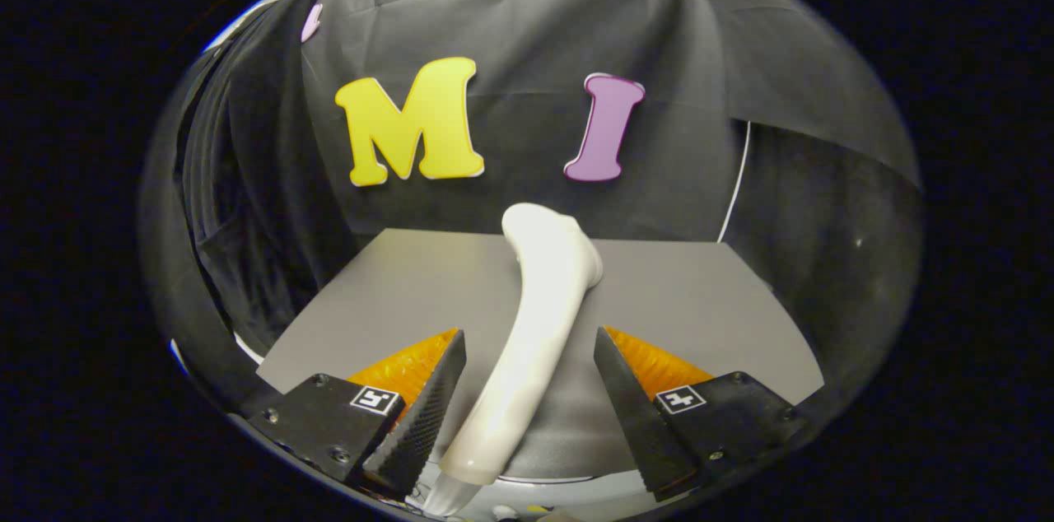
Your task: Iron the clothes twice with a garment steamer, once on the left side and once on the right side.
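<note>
A white garment steamer (539,316) lies lengthwise between my fingers, its handle end close to me and its bent head pointing away toward the back wall. My gripper (527,370) is open, with a gap between each finger and the steamer's handle. The left finger (428,398) stands close to the handle, and the right finger (626,398) is a little farther off. The steamer rests over a grey table (700,300). I see no garment here.
Black cloth (782,201) hangs behind and to both sides of the grey table. A thin white cord (737,184) runs down the cloth at the back right. Bare table lies left and right of the steamer.
</note>
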Demonstrator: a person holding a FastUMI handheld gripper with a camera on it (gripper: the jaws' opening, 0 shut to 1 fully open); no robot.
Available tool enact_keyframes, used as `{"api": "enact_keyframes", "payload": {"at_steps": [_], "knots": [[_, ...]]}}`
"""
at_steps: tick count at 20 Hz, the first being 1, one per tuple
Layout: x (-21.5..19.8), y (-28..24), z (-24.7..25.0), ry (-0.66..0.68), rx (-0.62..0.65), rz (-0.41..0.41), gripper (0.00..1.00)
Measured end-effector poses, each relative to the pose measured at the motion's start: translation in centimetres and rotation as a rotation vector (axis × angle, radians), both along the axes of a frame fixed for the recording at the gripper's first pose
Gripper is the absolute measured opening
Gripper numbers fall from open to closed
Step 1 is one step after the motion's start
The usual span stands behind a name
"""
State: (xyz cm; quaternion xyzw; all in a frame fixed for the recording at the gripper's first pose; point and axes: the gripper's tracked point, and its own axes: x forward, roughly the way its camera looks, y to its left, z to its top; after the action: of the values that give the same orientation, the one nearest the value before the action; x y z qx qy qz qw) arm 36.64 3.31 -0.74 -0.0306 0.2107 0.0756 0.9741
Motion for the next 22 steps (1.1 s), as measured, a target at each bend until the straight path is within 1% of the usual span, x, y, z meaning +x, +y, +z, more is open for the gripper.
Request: {"api": "enact_keyframes", "payload": {"at_steps": [1,3,5,7,8,9,11,13,15,17,18,20,22], "knots": [[0.1,0.1,-0.4,0.013,0.000,0.007,0.98],[0.5,-0.1,-1.3,0.038,-0.006,0.006,0.91],[0.5,0.2,-1.9,0.068,0.018,0.019,0.83],[0.5,0.7,-2.3,0.088,0.038,0.034,0.79],[0.6,0.8,-2.1,0.082,0.043,0.037,0.75],[0.4,1.0,-2.2,0.084,0.047,0.036,0.74],[0.4,0.9,-2.3,0.079,0.051,0.018,0.68],[0.5,1.0,-2.1,0.070,0.081,-0.003,0.65],[0.2,0.8,-2.1,0.078,0.106,-0.012,0.60],[0.0,1.4,-2.1,0.100,0.146,-0.018,0.52],[-0.2,1.7,-2.0,0.109,0.170,-0.020,0.46],[-1.2,2.2,-1.7,0.106,0.188,-0.029,0.40],[-3.1,2.4,-0.8,0.077,0.184,-0.050,0.38]]}}
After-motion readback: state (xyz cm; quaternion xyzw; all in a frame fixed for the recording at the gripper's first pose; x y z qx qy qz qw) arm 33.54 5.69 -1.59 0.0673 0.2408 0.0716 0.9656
